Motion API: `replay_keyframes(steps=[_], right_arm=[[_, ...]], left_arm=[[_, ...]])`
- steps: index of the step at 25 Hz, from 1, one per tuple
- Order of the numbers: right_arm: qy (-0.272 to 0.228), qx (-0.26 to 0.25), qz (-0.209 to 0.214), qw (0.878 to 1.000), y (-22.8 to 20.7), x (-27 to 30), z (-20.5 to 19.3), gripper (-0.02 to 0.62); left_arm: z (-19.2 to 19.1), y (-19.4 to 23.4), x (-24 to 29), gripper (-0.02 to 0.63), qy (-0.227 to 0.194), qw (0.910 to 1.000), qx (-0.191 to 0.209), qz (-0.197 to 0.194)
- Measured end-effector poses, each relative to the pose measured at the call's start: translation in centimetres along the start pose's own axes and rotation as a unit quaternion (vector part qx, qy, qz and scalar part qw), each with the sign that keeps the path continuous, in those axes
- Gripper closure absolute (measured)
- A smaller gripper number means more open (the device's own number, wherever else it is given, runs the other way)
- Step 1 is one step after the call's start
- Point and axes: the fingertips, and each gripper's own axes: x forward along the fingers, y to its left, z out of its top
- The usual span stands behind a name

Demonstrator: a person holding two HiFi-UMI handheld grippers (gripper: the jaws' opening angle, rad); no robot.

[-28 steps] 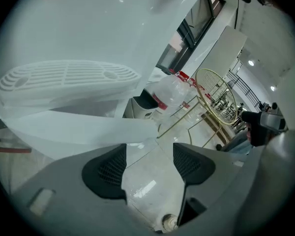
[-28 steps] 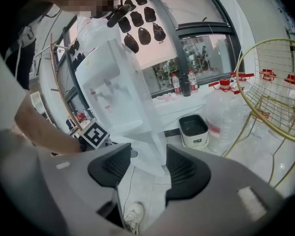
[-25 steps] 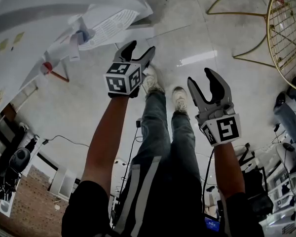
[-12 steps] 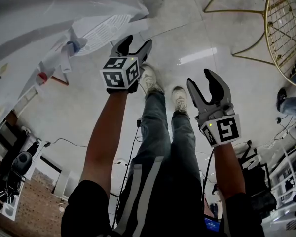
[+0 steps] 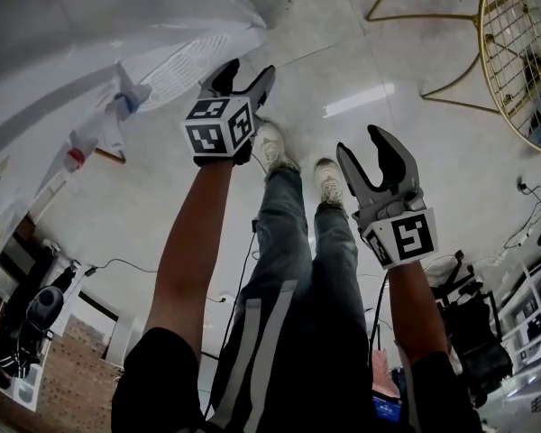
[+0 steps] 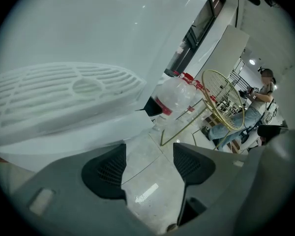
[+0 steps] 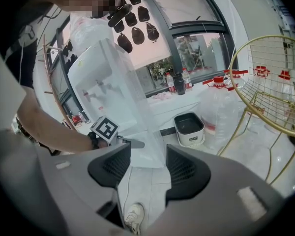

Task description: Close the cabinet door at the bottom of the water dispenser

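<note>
Cabinet door (image 5: 185, 61), probably the vented white panel low on the dispenser (image 5: 72, 25), sits just ahead of left gripper (image 5: 248, 75): arm outstretched, jaws spread, empty. Right gripper (image 5: 362, 147) angled downward, spread, empty. Left has edged nearer the panel; right unmoved

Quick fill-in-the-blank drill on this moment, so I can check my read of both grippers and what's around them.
1. The left gripper and the right gripper both have ___ jaws, with nothing between them.
2. The ___ gripper is the one nearer the white cabinet door.
3. The wire chair at the head view's upper right is ___ in colour.
Missing words: open; left; gold.
</note>
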Motion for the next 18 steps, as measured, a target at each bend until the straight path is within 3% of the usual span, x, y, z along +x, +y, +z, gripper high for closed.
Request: replay_keyframes(steps=[18], right_arm=[[-0.011,0.009,-0.031,0.999,-1.2,-1.4,0.6,0.370]], left_arm=[[1.7,-0.3,2.9,0.290,0.003,0.9998,0.018,0.007]])
